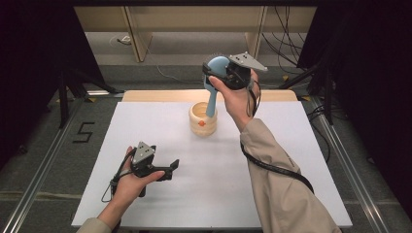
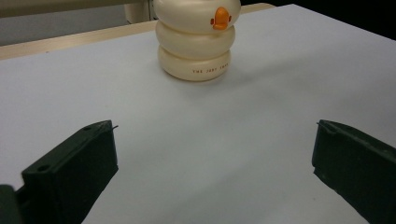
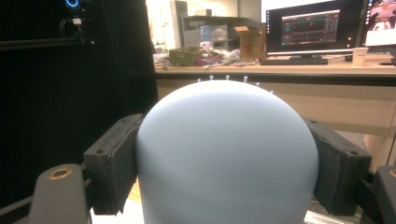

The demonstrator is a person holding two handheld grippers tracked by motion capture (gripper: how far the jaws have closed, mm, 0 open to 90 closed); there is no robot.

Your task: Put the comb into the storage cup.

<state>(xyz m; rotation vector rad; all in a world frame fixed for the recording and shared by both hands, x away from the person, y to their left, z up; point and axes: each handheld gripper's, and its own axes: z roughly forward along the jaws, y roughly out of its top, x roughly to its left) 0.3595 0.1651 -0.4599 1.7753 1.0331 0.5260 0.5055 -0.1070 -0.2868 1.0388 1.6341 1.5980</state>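
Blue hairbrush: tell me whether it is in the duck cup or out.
In, handle end only. The blue hairbrush stands with its handle down inside the cream duck cup, while the right gripper clamps its head above the rim.

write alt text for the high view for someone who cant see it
The right gripper clamps the head of a blue hairbrush whose handle dips into a cream ringed holder on the white table. The left gripper rests open nearer the person.
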